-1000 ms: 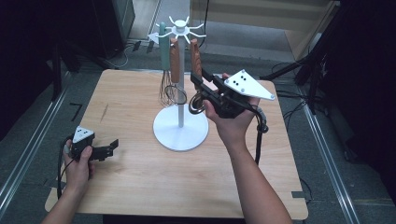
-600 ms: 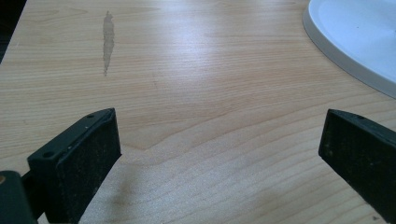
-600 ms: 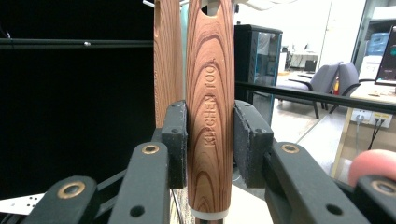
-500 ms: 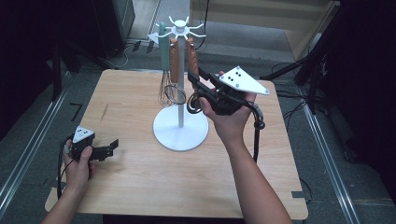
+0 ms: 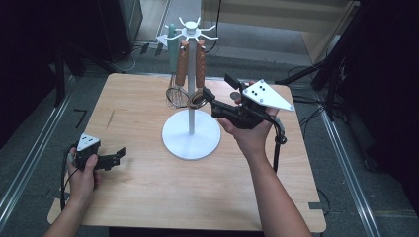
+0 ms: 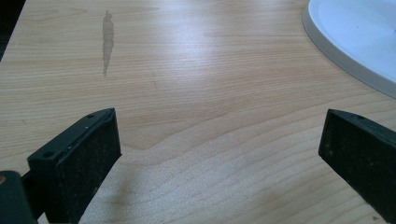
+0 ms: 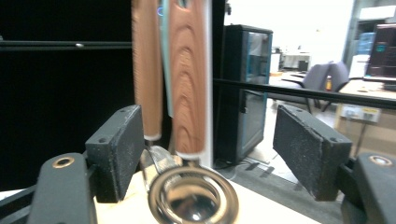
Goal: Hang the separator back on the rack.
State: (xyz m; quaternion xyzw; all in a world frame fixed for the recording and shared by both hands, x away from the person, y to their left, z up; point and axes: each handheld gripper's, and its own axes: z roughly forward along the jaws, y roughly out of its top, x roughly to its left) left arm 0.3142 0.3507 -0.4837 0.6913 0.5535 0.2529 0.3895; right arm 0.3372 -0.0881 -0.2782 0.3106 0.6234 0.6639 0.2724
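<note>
- Wooden-handled strainer (image 5: 199, 74) hangs on the white utensil rack (image 5: 191, 133), at table centre, 12 o'clock from rack base.
- Right gripper (image 5: 217, 96) at 3 o'clock of it: jaws just opened, wide apart, handle between them, pads clear.
- Whisk (image 5: 179, 79) hangs just beside, 9 o'clock.
- Left gripper (image 5: 114, 157) at 8 o'clock on the table (image 5: 148, 197), released, empty.

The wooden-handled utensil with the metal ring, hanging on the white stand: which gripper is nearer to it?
Right. The right gripper is right at the ringed utensil, jaws open on either side of it. The left gripper rests low on the table, well away.
</note>
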